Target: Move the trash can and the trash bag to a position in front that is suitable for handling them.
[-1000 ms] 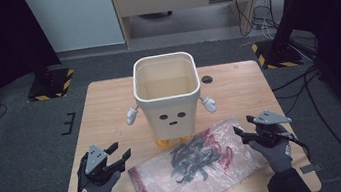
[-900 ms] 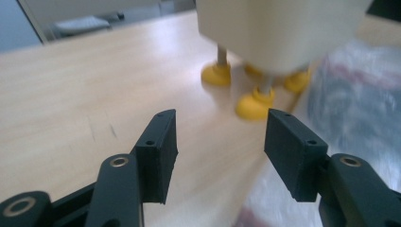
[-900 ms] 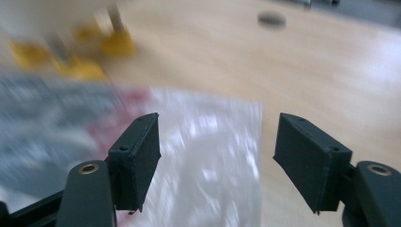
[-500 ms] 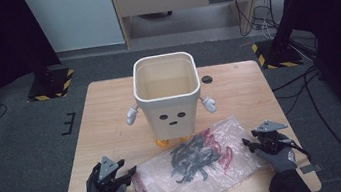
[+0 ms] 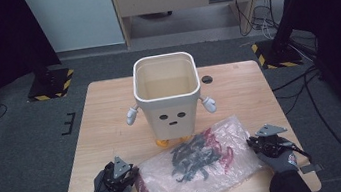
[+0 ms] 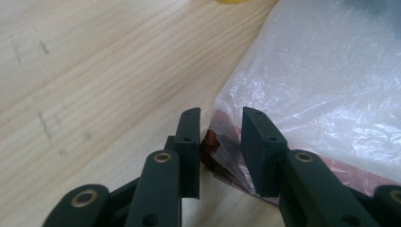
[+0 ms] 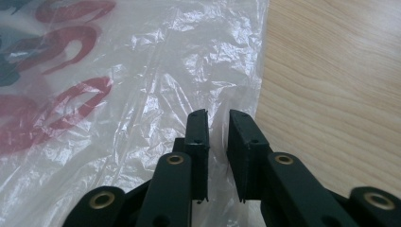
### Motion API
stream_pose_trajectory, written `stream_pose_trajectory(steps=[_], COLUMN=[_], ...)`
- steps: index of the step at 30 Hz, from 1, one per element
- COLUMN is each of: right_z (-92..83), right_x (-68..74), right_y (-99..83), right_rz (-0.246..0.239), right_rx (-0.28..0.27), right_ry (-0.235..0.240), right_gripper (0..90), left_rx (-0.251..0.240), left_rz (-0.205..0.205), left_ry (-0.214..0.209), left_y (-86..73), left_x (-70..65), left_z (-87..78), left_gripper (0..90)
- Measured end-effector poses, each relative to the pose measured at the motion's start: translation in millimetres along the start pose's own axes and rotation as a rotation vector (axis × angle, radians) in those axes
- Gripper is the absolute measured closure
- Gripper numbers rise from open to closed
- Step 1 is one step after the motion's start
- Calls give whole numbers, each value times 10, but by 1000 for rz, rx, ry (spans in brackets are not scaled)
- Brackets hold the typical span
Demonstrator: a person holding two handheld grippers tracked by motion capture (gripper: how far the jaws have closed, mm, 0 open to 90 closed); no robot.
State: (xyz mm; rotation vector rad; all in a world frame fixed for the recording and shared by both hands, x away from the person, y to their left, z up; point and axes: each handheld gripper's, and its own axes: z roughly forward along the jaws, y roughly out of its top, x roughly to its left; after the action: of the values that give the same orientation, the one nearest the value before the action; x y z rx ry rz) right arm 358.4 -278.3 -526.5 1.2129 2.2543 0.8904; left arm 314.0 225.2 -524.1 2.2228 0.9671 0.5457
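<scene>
A clear plastic bag (image 5: 198, 165) with red and black print lies flat on the wooden table (image 5: 106, 120), in front of a white bin (image 5: 169, 101) with a face and small arms. My left gripper (image 5: 130, 174) is low at the bag's left end. In the left gripper view its jaws (image 6: 220, 118) have just been closing and straddle the bag's reddish corner (image 6: 213, 142), with a gap left. My right gripper (image 5: 252, 143) is at the bag's right edge; its jaws (image 7: 218, 118) have also been closing, with thin film (image 7: 142, 94) between them and a narrow gap.
The bin stands on orange feet (image 5: 167, 141) just behind the bag. A small black disc (image 5: 207, 79) lies on the table to the bin's right. Bare wood lies to the left of the bin. Dark floor with cables surrounds the table.
Both hands have come down toward the table and in to the two ends of the bag. Both pairs of jaws have narrowed around the plastic.
</scene>
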Motion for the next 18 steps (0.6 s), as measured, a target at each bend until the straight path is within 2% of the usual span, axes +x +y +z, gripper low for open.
stream_pose_trajectory(steps=[7, 9, 10, 12, 14, 16, 18], right_z=[-128, -163, -174, -189, -203, -199, -183], right_x=[-79, -100, -113, -117, -127, -115, -98], right_y=[-130, -170, -179, -178, -155, -142, -136], right_rz=[23, 30, 27, 56, 89, 111, 107], right_rx=[2, -3, -7, -32, -68, -87, -93], right_ry=[-36, -43, -46, -49, -45, -40, -48], right_gripper=[800, 776, 748, 689, 581, 486, 439], left_rx=[-38, -54, -68, -106, -144, -186, -241], left_rz=[51, 60, 61, 60, 50, 29, -10], left_ry=[7, -10, -23, -35, -40, -36, -26], left_y=[177, 207, 213, 214, 211, 206, 203], left_x=[-11, -33, -43, -54, -52, -29, 8], left_z=[203, 225, 217, 175, 111, 33, -57], left_gripper=[702, 685, 667, 629, 609, 571, 534])
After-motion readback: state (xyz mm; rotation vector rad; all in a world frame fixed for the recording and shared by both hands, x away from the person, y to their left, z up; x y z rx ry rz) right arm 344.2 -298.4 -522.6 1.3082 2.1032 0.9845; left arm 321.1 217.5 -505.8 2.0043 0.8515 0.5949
